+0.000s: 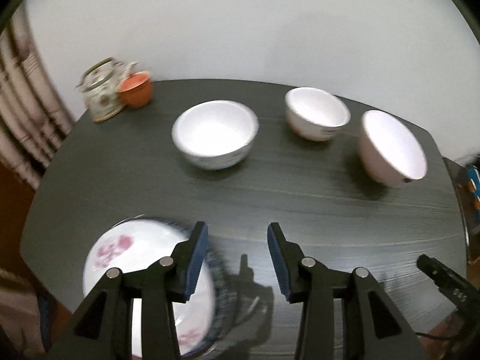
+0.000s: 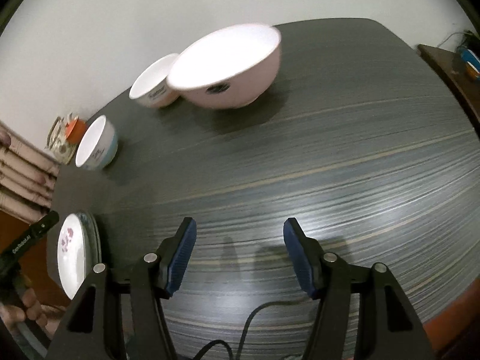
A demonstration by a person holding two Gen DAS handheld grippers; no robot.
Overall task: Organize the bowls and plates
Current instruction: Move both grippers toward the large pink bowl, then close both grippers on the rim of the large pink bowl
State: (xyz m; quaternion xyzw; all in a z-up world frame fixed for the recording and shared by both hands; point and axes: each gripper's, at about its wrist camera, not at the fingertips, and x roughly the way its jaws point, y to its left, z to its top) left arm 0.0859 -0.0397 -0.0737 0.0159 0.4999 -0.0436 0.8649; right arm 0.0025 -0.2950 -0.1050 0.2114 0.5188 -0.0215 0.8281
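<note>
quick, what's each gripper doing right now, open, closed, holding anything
Left gripper: open, nothing between its blue pads, beside the white floral plates.
Right gripper: open and empty over the dark wood-grain table.

A home dining corner: a dark grey wood-grain bench [image 1: 270,186] against a plain white wall [image 1: 240,30]. Far ahead-left of the hand-held gripper [image 1: 237,258] stand a floral ceramic teapot [image 1: 100,90] and an orange cup [image 1: 136,88]; a striped fabric curtain [image 1: 24,96] hangs further left. White ceramic bowls [image 1: 214,133] sit ahead.
</note>
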